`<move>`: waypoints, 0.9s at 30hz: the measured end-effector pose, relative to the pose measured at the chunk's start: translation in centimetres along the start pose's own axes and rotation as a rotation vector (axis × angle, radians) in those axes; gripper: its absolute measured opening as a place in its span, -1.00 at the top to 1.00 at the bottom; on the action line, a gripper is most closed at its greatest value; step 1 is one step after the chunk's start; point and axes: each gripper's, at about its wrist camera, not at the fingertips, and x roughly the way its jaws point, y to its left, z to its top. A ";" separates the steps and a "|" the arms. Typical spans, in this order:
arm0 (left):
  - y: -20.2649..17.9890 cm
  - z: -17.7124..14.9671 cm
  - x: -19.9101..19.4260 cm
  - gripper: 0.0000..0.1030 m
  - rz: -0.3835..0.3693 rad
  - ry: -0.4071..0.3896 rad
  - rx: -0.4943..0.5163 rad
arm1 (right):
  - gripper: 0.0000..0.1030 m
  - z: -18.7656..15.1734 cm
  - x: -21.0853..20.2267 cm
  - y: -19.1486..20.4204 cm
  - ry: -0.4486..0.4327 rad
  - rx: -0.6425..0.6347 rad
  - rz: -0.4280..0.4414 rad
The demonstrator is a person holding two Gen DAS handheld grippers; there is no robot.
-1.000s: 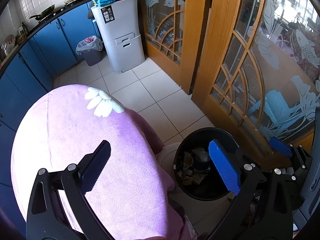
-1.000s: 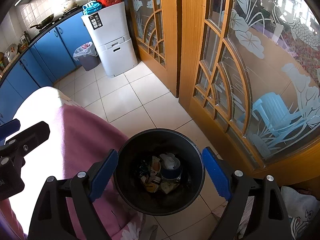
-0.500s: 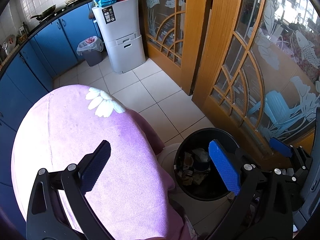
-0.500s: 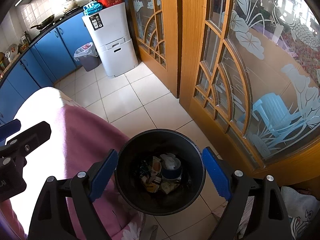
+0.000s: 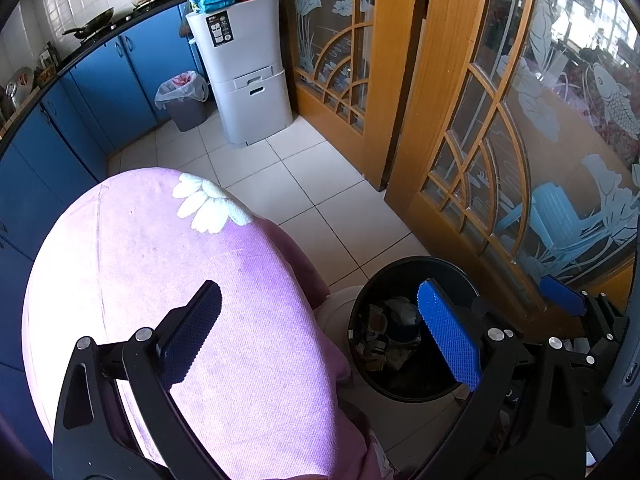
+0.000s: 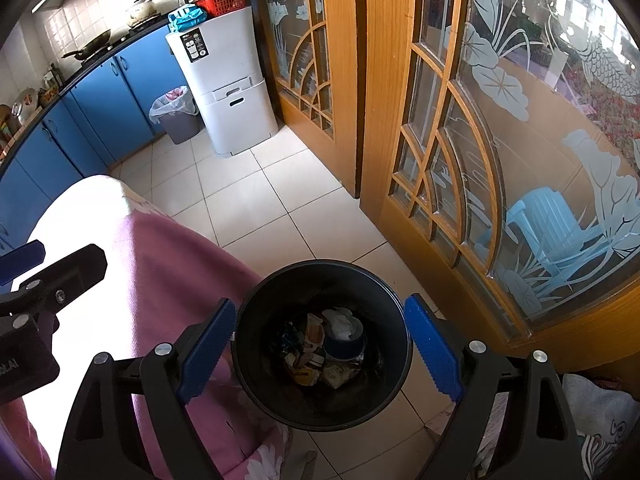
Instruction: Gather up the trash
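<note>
A round black trash bin (image 6: 276, 320) stands on the tiled floor with crumpled wrappers and papers (image 6: 324, 352) at its bottom. My right gripper (image 6: 320, 354) is open and empty, held above the bin with a blue finger on each side of the rim. My left gripper (image 5: 320, 332) is open and empty above the pink flowered cloth (image 5: 168, 264) of a table; the bin (image 5: 362, 300) shows behind its right finger. The left gripper's finger also shows at the left edge of the right wrist view (image 6: 48, 272).
Wooden glass-panelled doors (image 6: 432, 120) stand to the right. A white cabinet (image 6: 224, 80) and a small grey lined bin (image 6: 176, 114) stand at the back beside blue kitchen cupboards (image 6: 100, 108). Tiled floor (image 6: 256, 196) lies between. White cloth (image 6: 600, 412) lies at lower right.
</note>
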 end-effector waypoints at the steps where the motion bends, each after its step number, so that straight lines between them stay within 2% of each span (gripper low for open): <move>1: 0.0 0.0 0.0 -0.89 -0.001 0.000 0.000 | -0.62 0.0 0.0 0.0 0.000 0.000 0.000; 27: -0.3 0.2 -0.2 -0.89 0.004 -0.009 0.004 | -0.62 0.5 -0.5 0.4 -0.010 -0.009 0.003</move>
